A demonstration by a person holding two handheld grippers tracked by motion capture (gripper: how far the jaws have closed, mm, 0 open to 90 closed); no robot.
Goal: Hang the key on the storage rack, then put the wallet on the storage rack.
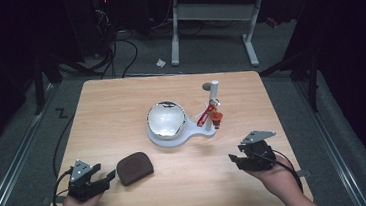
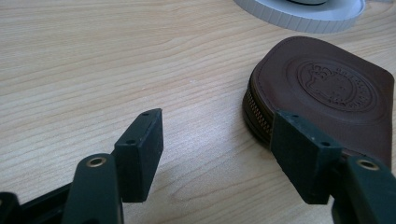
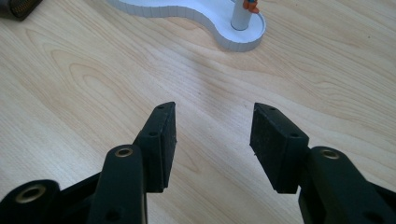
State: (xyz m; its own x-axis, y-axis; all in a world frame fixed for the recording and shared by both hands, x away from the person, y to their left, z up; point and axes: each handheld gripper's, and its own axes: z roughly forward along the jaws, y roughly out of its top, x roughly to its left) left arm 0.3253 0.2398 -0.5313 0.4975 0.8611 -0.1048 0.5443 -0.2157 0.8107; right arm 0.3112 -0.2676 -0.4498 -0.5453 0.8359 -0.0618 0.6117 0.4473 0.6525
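Note:
A brown leather zip pouch (image 1: 134,168) (image 2: 327,88) lies flat on the wooden table (image 1: 116,104) near its front left. My left gripper (image 1: 108,177) (image 2: 219,140) rests just left of it, open, with its right pad beside the pouch's zipped edge and bare wood between the jaws. At the front right my right gripper (image 1: 233,160) (image 3: 212,135) stands open low over bare wood, nothing between its pads. In the table's middle a white stand (image 1: 174,136) (image 3: 224,18) carries a shiny round dome (image 1: 166,118), a white post (image 1: 214,92) and a red lever (image 1: 206,116).
The white stand's ribbed edge (image 2: 303,11) lies just beyond the pouch. A corner of the pouch (image 3: 16,7) shows at the upper left of the right gripper view. Cables and a desk frame (image 1: 213,15) stand on the floor behind the table.

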